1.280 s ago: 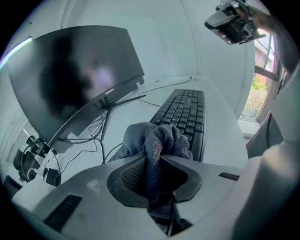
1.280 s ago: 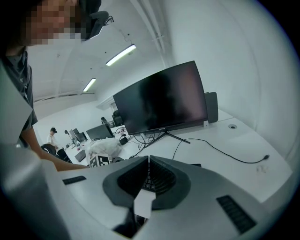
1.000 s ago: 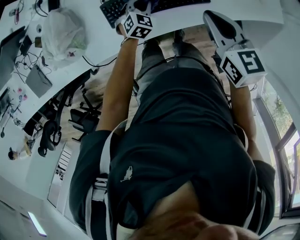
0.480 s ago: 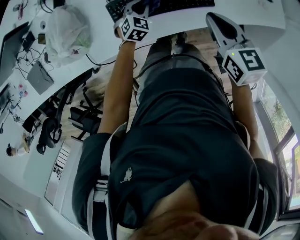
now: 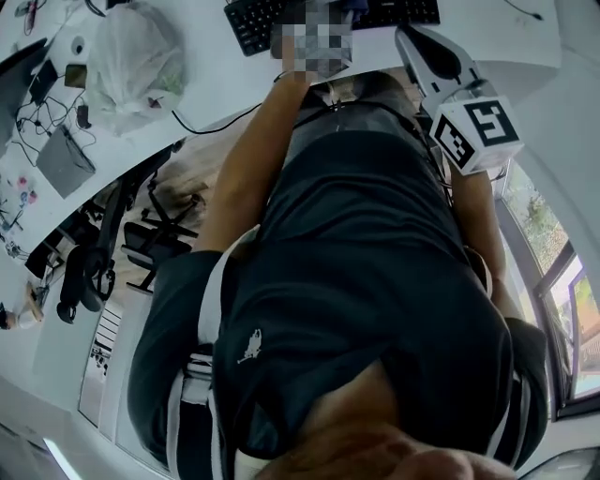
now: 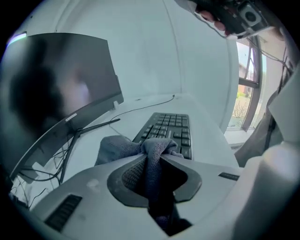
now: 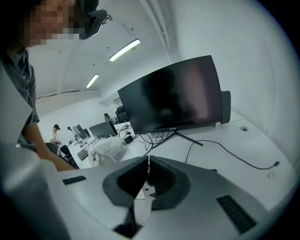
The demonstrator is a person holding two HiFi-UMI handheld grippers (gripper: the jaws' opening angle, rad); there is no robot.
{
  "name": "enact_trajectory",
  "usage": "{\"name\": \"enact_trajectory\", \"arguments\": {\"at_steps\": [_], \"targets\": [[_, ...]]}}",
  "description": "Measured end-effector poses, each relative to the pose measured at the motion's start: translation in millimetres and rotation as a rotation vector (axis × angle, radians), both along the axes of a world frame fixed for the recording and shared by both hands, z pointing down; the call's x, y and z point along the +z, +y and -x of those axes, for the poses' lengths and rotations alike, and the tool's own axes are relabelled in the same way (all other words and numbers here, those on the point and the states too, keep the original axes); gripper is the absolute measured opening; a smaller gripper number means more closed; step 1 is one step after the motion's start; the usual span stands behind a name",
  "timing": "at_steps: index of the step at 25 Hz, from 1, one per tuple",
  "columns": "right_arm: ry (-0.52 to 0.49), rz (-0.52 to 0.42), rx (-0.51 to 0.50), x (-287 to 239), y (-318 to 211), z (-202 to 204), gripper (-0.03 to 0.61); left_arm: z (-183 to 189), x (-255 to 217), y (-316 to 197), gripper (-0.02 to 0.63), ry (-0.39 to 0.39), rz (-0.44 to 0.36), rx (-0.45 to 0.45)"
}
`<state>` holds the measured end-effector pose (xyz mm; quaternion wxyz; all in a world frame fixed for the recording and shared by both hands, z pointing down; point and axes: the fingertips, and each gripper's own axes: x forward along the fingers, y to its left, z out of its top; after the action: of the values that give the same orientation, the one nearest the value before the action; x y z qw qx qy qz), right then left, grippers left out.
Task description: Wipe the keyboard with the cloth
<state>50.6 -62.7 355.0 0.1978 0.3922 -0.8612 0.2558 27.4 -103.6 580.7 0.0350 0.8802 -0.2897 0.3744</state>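
Moved: left gripper has advanced to top centre of the head view, over the flat black keyboard.
Left tool: jaws clamped on the crumpled grey-blue fabric cloth, bunched at the keyboard's near end; contact unclear.
Right tool: right gripper jaws pressed together, empty, upper right.
Meaning: wiping looks about to begin.
Count: one keyboard, one cloth, two grippers.

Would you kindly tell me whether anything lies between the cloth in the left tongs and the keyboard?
Nothing visible does. The left tongs are shut on the cloth, and the keyboard lies directly beyond it on the desk.
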Motion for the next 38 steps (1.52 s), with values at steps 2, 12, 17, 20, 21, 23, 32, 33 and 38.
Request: {"name": "enact_trajectory", "arguments": {"at_steps": [2, 12, 17, 20, 21, 23, 32, 33, 38], "targets": [[0.004, 0.006, -0.017, 1, -2, -1, 0.011, -22, -2, -1, 0.052, 0.022, 0.005, 0.027], [0.025, 0.033, -0.061, 17, -21, -79, 0.011, 103, 4, -5, 0.053, -0.122, -0.019, -0.283], [0.008, 0.028, -0.135, 16, -27, -87, 0.011, -23, -7, -12, 0.052, -0.057, -0.048, -0.153], [0.006, 0.026, -0.171, 17, -29, -91, 0.011, -86, -8, -7, 0.052, -0.071, -0.059, -0.059], [0.005, 0.027, -0.175, 18, -29, -94, 0.011, -92, -7, -5, 0.052, -0.082, -0.066, -0.050], [0.003, 0.029, -0.179, 19, -31, -100, 0.011, -75, -5, -3, 0.052, -0.094, -0.066, -0.083], [-0.012, 0.047, -0.188, 26, -36, -116, 0.011, 82, 11, 31, 0.052, -0.133, 0.058, -0.374], [-0.013, 0.050, -0.191, 26, -36, -116, 0.011, 59, 11, 30, 0.052, -0.120, 0.050, -0.335], [-0.017, 0.047, -0.205, 23, -38, -109, 0.011, -81, 5, 29, 0.052, -0.075, 0.012, -0.066]]}}
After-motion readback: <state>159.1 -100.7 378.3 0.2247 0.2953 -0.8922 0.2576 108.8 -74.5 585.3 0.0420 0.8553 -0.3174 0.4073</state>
